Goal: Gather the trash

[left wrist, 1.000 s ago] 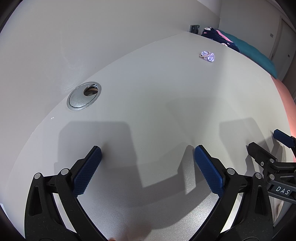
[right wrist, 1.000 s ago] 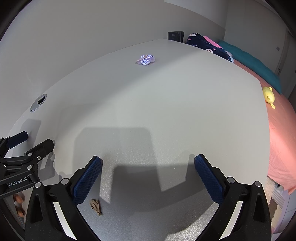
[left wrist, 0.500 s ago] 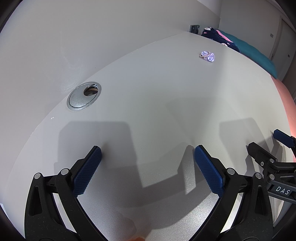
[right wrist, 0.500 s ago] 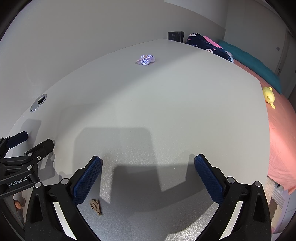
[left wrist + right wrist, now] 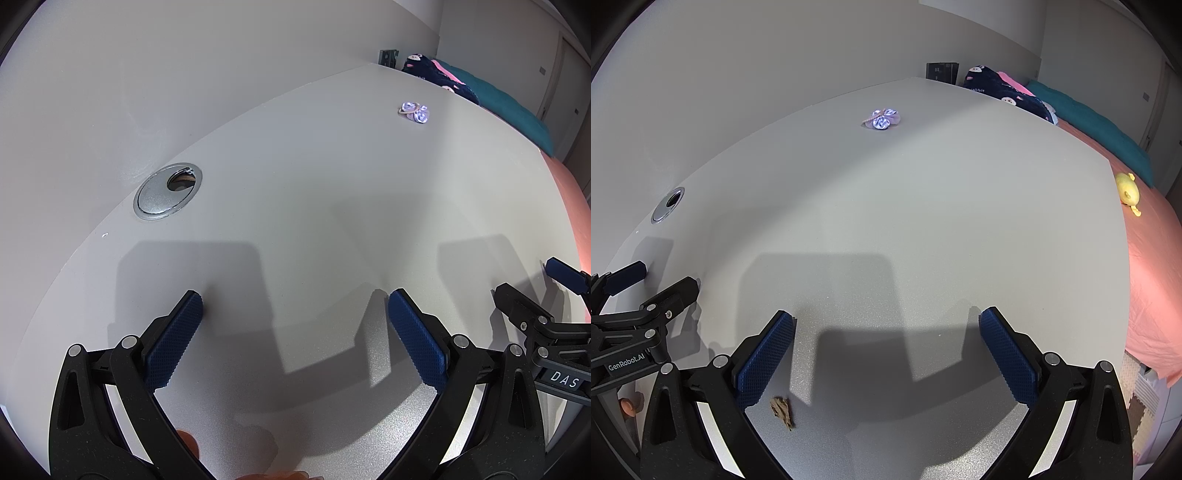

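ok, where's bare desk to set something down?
Broad bare stretch of desk between the crumpled wrapper far back, the cable grommet left and the bed right. Only the brown scrap clutters the near edge.

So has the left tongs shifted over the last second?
No. The left tongs sit in the same place relative to the round metal cable hole in the desk, jaws open.

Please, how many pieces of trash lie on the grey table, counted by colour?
Purple-white crumpled wrapper: 1
Brown scrap: 1
Total: 2, both lying on the table
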`<move>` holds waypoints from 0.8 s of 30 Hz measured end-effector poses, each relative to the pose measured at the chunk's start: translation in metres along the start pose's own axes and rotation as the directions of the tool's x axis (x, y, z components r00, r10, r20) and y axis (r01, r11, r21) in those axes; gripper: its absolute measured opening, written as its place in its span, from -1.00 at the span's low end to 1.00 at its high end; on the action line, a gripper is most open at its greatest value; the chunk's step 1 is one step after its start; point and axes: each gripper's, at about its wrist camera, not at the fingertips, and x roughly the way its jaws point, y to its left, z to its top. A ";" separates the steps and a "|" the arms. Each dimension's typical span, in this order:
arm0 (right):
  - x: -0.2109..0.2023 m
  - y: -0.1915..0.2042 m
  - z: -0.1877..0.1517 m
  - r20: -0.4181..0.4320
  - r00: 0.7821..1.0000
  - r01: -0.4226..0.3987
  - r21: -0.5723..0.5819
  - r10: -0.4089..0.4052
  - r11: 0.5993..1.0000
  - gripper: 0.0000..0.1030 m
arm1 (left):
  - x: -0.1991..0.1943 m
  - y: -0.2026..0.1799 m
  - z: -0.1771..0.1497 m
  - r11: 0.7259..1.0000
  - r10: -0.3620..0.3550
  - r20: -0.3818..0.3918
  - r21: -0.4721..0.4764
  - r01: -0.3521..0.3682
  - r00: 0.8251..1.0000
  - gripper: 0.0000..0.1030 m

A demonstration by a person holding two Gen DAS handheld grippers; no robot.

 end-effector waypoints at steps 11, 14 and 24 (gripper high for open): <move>0.000 0.000 0.000 0.000 1.000 0.000 0.000 0.000 1.000 0.95 | 0.000 0.000 0.000 1.000 0.000 0.000 0.000 0.000 1.000 0.88; 0.000 0.000 0.000 0.000 1.000 0.000 0.000 0.000 1.000 0.95 | 0.000 0.000 0.000 1.000 0.000 0.000 0.000 0.000 1.000 0.88; 0.000 0.000 0.000 0.000 1.000 0.000 0.000 0.000 1.000 0.95 | -0.001 0.000 0.000 1.000 0.009 0.000 -0.011 -0.009 1.000 0.88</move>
